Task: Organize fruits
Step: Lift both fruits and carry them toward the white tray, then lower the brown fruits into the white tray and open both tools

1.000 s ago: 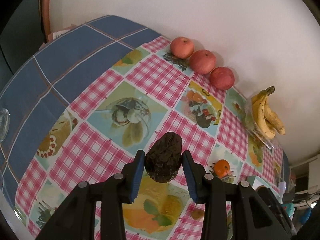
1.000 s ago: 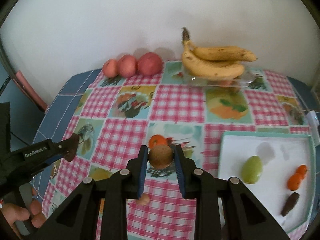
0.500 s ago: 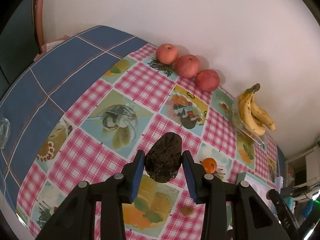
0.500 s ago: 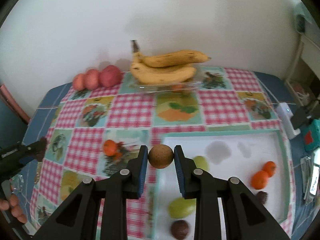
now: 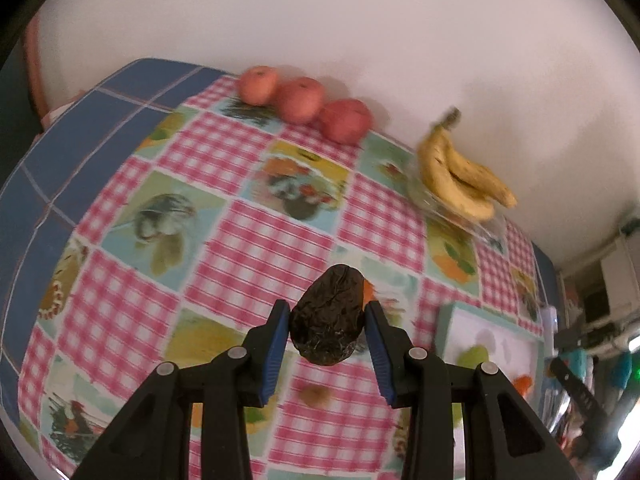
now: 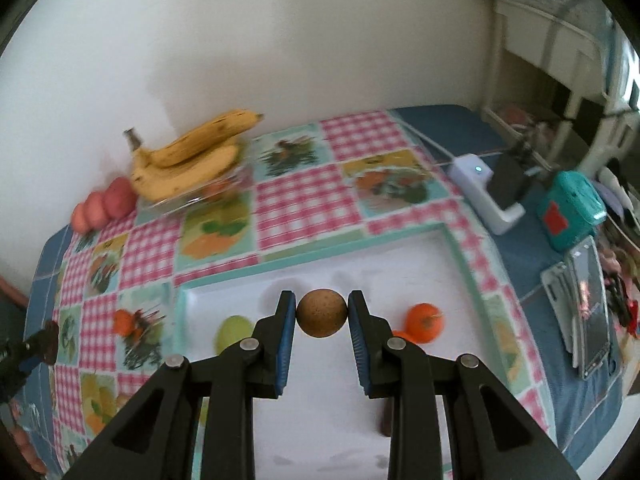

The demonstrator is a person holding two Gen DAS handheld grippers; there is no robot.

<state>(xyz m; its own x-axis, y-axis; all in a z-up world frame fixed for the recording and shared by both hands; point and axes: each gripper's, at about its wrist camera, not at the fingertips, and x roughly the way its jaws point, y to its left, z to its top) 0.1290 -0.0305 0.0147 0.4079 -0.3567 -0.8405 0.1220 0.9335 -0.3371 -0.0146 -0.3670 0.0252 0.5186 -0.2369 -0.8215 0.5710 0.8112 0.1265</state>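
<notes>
Now both claws carry fruit over the checked tabletop (image 5: 256,240).

Left claw (image 5: 326,322) is clamped on a dark wrinkled avocado (image 5: 326,316) at lower centre; three apples (image 5: 302,94) and bananas (image 5: 460,172) sit along the upper edge. Right claw (image 6: 322,314) is clamped on a round brown kiwi (image 6: 322,312), held above the white tray (image 6: 360,256), a green fruit (image 6: 234,330) lower left, an orange (image 6: 426,320) right.

Left tool (image 5: 326,326): black frame, blue pads, holding a wrinkled dark brown fruit (image 5: 327,316). Right tool (image 6: 322,314): same colours, holding a speckled tan-brown fruit (image 6: 322,312). Below it: white tray (image 6: 460,248), teal rim. Tablecloth (image 5: 256,240): pink-white gingham, fruit-print squares, blue border.
</notes>
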